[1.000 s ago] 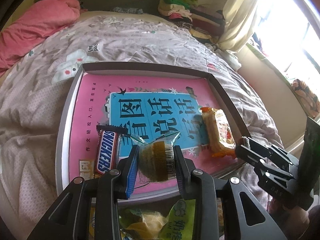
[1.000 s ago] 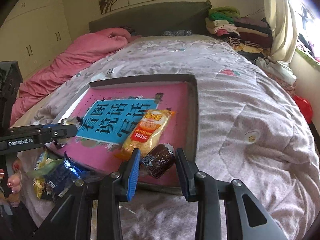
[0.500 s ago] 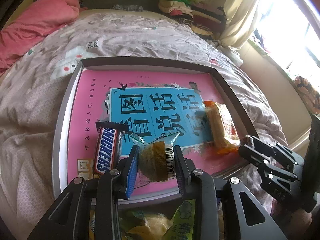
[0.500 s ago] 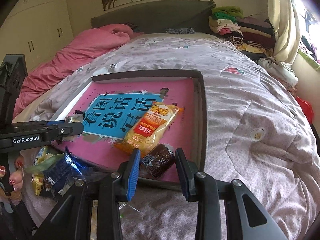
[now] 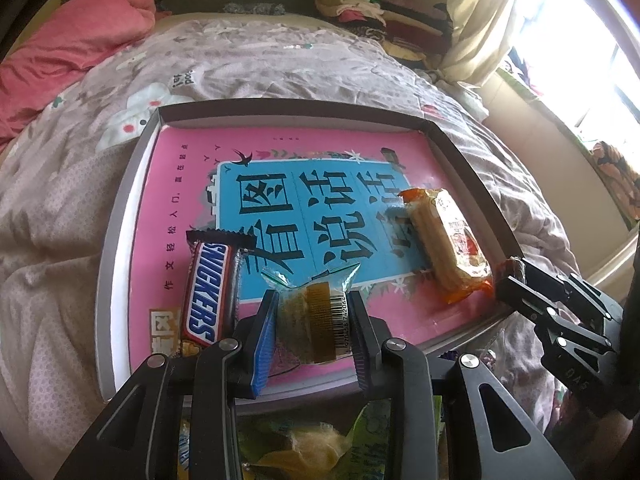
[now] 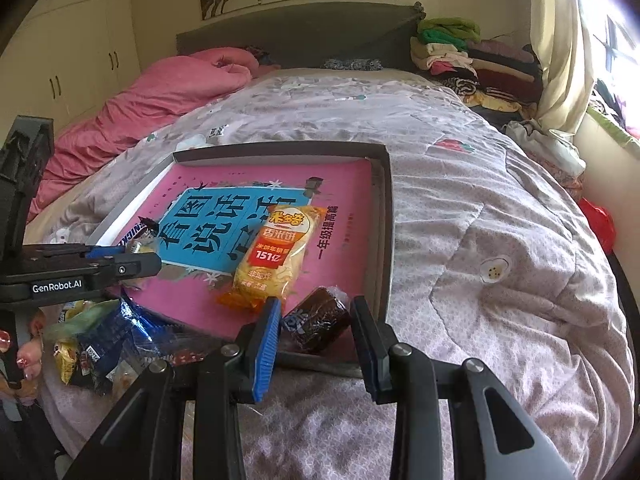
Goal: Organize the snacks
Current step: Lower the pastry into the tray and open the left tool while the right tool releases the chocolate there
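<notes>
We pinch a clear-wrapped cake in the left gripper, a dark brown snack in the right gripper. We should lower both flat into the tray, beside the Snickers bar and rice cracker pack.

A big bed with a soft grey flowered quilt fills the room. A pink blanket lies bunched by the dark grey headboard. Folded clothes sit in a pile. Cream cupboards stand along the wall. Bright sun comes through the window past a pale curtain.

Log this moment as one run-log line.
left tool: shut on clear-wrapped cake over tray | right tool: shut on dark snack | in tray: chocolate bar, rice crackers
</notes>
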